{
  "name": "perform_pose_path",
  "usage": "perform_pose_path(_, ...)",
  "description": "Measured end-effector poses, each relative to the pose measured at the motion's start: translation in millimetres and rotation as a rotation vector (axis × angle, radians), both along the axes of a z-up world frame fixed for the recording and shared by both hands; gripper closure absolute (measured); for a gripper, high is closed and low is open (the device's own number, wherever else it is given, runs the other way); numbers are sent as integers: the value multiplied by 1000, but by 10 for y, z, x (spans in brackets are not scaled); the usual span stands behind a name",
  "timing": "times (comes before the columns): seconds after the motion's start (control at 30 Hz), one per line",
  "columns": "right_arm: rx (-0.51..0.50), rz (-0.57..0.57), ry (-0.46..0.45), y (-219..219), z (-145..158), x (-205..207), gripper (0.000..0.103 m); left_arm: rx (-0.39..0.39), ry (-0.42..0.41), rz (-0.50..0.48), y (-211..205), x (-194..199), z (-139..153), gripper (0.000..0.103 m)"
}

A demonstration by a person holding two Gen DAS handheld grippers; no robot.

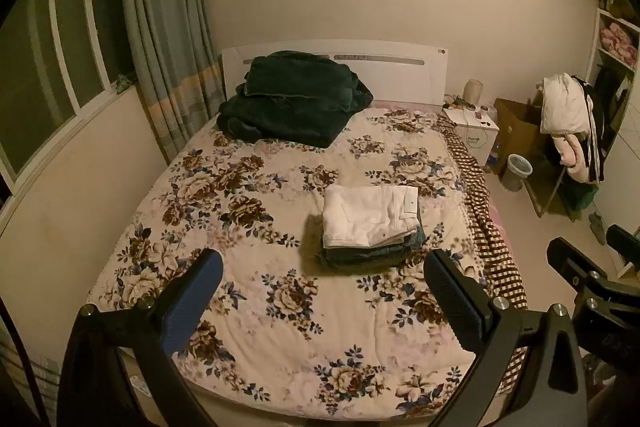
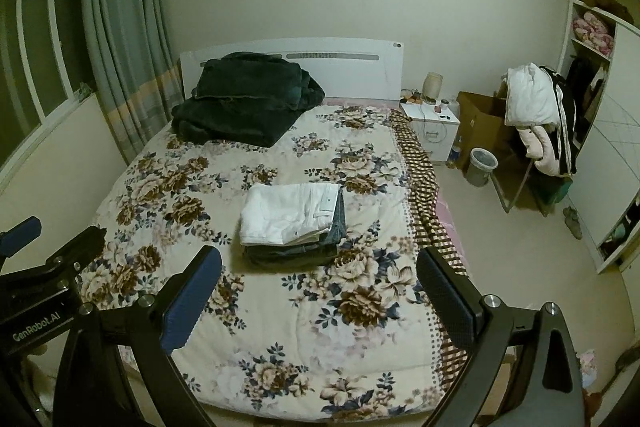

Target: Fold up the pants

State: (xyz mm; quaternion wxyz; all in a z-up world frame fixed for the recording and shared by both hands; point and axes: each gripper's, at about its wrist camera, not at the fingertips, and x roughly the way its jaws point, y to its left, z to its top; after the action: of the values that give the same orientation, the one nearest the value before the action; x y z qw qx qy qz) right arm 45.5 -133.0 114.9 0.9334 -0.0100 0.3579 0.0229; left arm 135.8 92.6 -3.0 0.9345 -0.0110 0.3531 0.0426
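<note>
The left gripper [image 1: 322,291] is held above the near end of the bed [image 1: 256,347], looking forward and down along its two fingers. Its fingers are wide apart and hold nothing. One finger has a blue ribbed pad [image 1: 192,301], the other a dark ribbed pad. The right gripper [image 2: 318,289] has the same pose beside it, also spread wide with nothing between the fingers. Each gripper shows at the edge of the other's view, so they are side by side and apart.

The white pants [image 1: 370,215] lie folded in a flat rectangle on top of a small pile of folded darker clothes [image 1: 372,255], which look like denim. The pile sits on the bed, on the right half, well ahead of both grippers and not touching them.

The bed cover is a soft quilt, cream with brown and blue flowers. A dark green plush blanket [image 1: 292,99], loosely folded, lies against the white headboard [image 1: 400,75]. A brown checked cloth [image 1: 492,239] hangs along the right edge of the bed.
</note>
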Motion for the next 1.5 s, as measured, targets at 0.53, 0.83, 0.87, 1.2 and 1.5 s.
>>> perform_pose_path(0.53,-1,-10,16,-86,-166,-88,3,-7,18,-23,-26,2,-23,0)
perform_pose_path(0.83,2,-12,16,-96,-176,-107,3,-6,7,-33,-43,-2,32,0)
perform_pose_path(0.87,4,-11,16,-100,-187,-113,3,-5,7,-32,-41,-3,35,0)
perform_pose_path(1.2,11,-3,15,-147,-196,-189,3,3,12,-31,-43,-24,57,0)
perform_pose_path(1.5,9,0,18,-161,-171,-210,3,5,6,-33,-51,-48,73,0)
